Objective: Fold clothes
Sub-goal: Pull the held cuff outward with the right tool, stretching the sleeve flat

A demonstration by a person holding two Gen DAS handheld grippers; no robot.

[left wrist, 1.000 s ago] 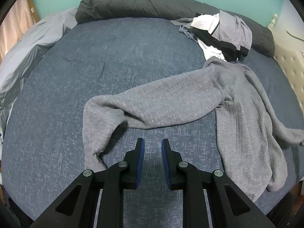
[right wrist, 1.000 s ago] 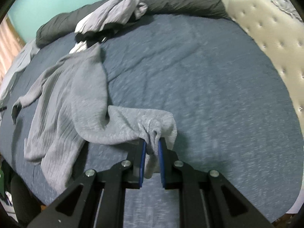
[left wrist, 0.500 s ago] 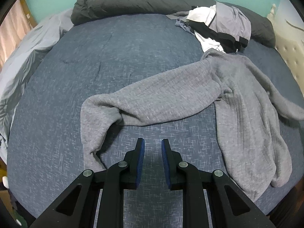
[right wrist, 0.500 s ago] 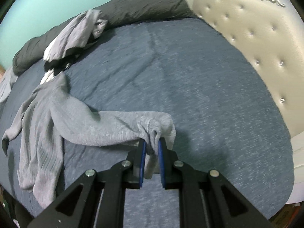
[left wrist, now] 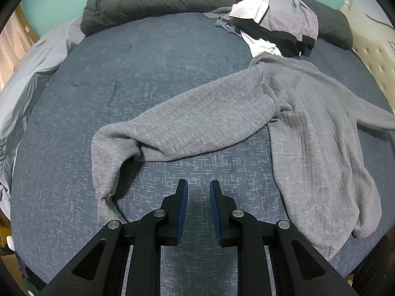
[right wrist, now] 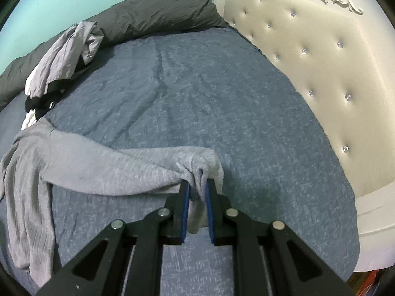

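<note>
A grey knit sweater (left wrist: 308,123) lies rumpled on the blue bedspread (left wrist: 148,74). One sleeve (left wrist: 185,128) stretches to the left, its cuff bent toward me. My left gripper (left wrist: 198,190) is open and empty just above the bedspread, a little right of that cuff. My right gripper (right wrist: 196,190) is shut on the cuff of the other sleeve (right wrist: 111,170) and holds it stretched out to the right, away from the sweater's body (right wrist: 22,197).
A pile of other clothes (left wrist: 279,24) lies at the far side by a rolled dark duvet (left wrist: 160,2); it also shows in the right wrist view (right wrist: 61,56). A white tufted headboard (right wrist: 321,74) borders the bed on the right. Light grey bedding (left wrist: 29,79) hangs at the left.
My right gripper has pulled the sleeve cuff further right toward the headboard, stretching the sleeve out. My left gripper has stayed open and drifted slightly.
</note>
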